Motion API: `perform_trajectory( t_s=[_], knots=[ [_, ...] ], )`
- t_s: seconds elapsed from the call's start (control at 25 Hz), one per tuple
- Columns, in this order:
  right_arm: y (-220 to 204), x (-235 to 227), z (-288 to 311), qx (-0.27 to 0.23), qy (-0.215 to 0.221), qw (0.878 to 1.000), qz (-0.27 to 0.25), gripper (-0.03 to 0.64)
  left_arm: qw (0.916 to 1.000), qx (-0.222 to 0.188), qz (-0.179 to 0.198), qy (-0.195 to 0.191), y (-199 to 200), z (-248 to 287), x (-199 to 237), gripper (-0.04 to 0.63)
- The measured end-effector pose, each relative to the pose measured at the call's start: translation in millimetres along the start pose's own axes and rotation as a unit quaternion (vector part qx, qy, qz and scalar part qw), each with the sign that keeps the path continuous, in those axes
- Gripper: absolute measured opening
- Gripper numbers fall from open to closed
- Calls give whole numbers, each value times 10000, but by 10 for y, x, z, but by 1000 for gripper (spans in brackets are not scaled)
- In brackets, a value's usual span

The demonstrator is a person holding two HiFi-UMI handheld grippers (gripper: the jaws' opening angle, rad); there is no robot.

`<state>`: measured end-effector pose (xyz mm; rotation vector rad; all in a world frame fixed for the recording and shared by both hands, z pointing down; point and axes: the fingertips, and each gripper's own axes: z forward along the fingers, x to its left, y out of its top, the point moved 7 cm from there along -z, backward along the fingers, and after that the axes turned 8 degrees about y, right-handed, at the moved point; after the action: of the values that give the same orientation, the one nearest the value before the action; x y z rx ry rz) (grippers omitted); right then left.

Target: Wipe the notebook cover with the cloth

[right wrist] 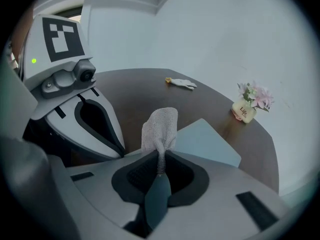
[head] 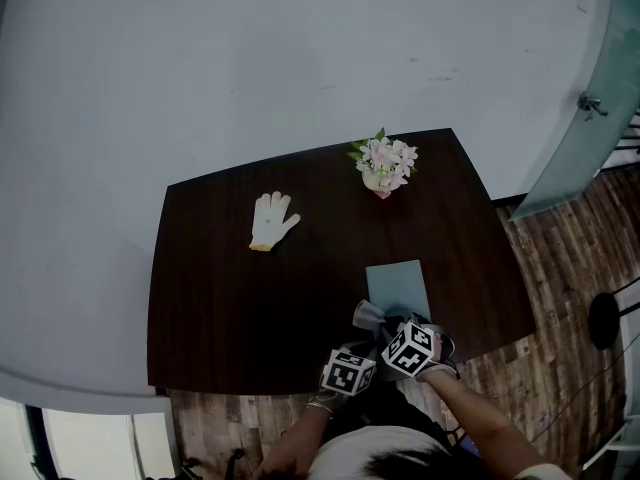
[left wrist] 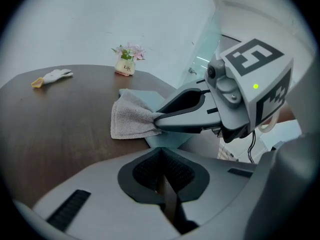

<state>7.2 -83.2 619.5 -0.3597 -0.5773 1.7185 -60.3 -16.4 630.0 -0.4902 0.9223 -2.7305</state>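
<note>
A pale blue notebook (head: 398,285) lies on the dark table's near right part. My right gripper (right wrist: 160,165) is shut on a grey cloth (right wrist: 161,125), which sticks up from the jaws over the notebook's (right wrist: 206,142) near corner. In the left gripper view the cloth (left wrist: 129,117) hangs from the right gripper's fingers (left wrist: 181,112) and rests on the notebook's (left wrist: 150,96) edge. My left gripper (left wrist: 161,165) is shut with nothing in it, just left of the right one. In the head view the cloth (head: 367,314) shows ahead of both marker cubes.
A white work glove (head: 272,220) lies at the table's far left. A small pot of pink flowers (head: 384,166) stands at the far edge. The dark wooden table (head: 230,298) backs onto a white wall. A glass door (head: 590,98) is at the right.
</note>
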Motion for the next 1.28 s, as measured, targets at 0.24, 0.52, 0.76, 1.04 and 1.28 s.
perform_trajectory(
  t_s=[0.24,0.52,0.76,1.04,1.28],
  knots=[
    [-11,-21,16,89,-76,9999,-52,48,10000,43,-38,-37,-13,10,25,18],
    [-81,-56,-15,87,-186,9998,82,48,9999,83,-68,-71,-9,6,40,18],
    [-170,-95,-68,98,-276,9994,167,48,9999,110,-89,-92,-16,10,45,18],
    [-300,-160,-146,141,-375,9988,285,49,9998,123,-99,-104,-10,15,34,18],
    [-409,-215,-206,172,-469,9981,358,49,9999,109,-89,-85,-8,25,35,18]
  ],
)
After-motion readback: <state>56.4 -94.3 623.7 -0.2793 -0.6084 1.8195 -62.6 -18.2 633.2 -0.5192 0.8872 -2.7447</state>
